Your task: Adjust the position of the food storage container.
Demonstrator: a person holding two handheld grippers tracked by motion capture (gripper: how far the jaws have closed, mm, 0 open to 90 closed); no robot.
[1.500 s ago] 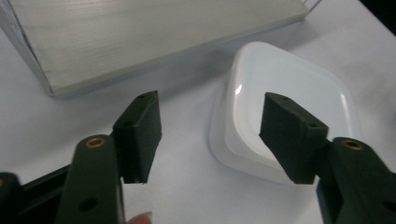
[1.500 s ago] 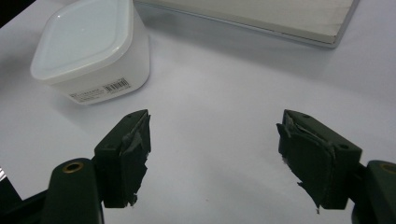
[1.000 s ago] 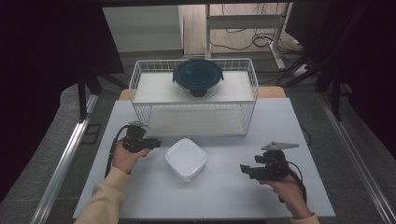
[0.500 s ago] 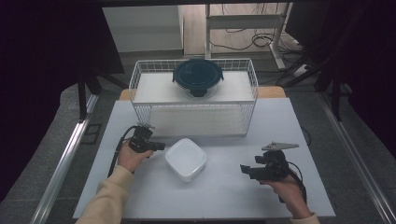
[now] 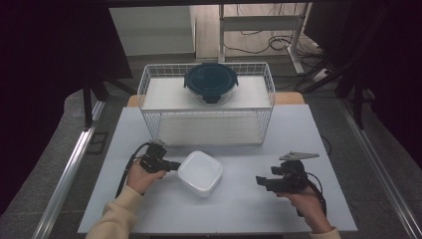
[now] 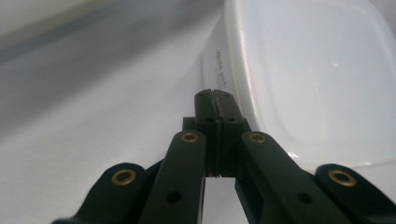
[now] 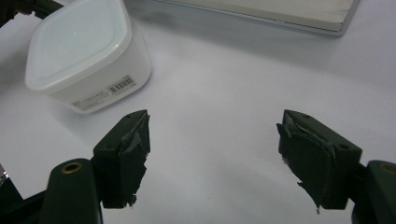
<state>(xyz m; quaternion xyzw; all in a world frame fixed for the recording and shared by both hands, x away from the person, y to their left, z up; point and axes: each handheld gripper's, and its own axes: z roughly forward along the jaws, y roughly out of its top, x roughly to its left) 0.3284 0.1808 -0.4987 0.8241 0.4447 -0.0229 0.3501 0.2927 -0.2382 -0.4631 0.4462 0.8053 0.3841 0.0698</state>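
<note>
White square plastic container (image 5: 200, 172) sits near the desk (image 5: 239, 209) centre. Left gripper (image 5: 174, 166) fingers together, tips at its side; right gripper (image 5: 261, 181) fingers apart, empty.

— Where is there room to pass?
— Bare white counter (image 5: 249, 199) lies open between the square white lidded plastic box (image 5: 200, 172) and the right tongs (image 5: 260, 181).
— Any obstacle?
— The white wire basket (image 5: 206, 107) blocks the far side.
</note>
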